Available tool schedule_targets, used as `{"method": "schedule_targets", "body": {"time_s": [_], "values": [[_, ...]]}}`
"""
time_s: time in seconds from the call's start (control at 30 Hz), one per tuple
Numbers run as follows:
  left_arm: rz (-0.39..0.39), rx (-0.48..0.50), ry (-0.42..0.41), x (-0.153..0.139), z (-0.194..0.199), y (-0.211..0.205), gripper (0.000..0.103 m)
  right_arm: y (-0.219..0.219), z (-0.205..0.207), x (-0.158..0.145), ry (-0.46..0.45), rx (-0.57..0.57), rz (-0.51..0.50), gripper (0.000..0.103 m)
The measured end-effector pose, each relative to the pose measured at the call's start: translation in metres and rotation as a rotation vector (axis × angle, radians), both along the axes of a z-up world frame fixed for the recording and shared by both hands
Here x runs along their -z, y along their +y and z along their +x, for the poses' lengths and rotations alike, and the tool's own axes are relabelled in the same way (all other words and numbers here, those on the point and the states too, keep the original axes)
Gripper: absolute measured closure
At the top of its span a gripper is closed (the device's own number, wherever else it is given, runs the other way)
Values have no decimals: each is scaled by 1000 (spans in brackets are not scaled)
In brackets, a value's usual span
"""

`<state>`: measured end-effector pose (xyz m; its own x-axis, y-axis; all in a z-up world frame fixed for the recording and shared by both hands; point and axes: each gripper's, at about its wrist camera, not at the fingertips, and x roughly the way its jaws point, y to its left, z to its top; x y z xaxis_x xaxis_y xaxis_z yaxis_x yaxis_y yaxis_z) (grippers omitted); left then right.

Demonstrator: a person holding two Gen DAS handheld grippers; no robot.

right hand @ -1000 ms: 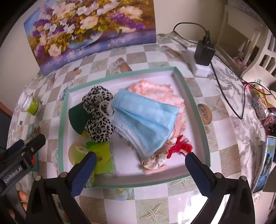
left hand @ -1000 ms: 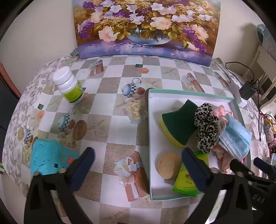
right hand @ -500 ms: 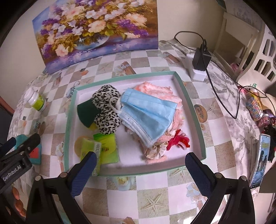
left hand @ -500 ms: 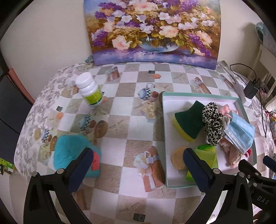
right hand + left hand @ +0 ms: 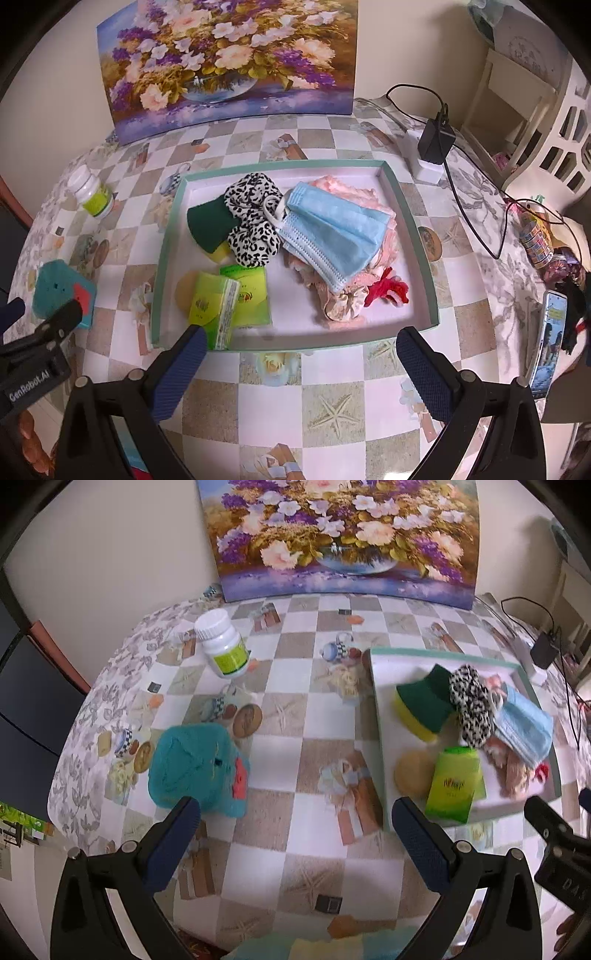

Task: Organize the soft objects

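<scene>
now | fuzzy teal sponge [image 5: 199,764] on table | crinkled blue mask [image 5: 332,229] in tray [image 5: 424,251]

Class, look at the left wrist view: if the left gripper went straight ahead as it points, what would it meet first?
Probably the checked tablecloth; the left gripper aims between the teal sponge and the tray.

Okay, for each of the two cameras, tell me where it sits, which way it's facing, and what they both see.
Left wrist view: rides the left tool, above the table's near left part, facing the teal sponge and white bottle; its open blue fingers show.
Right wrist view: rides the right tool, at the near edge, facing the green-rimmed tray of soft things; its open fingers and the left tool's side show.
Shared: tray, teal sponge, white bottle, blue mask, flower painting.
</scene>
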<state>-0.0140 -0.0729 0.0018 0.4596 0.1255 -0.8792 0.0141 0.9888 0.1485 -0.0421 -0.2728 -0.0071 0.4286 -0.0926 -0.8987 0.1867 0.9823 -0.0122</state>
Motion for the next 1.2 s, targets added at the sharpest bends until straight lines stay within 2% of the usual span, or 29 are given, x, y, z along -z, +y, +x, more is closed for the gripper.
{"method": "schedule_targets", "body": {"time_s": [0.27, 1.2], "values": [[6, 25, -6, -1, -4, 0, 0, 5, 0, -3, -13, -9, -23, 0], [1, -2, -15, 0, 2, 10, 0, 0, 3, -3, -27, 5, -23, 0]]}}
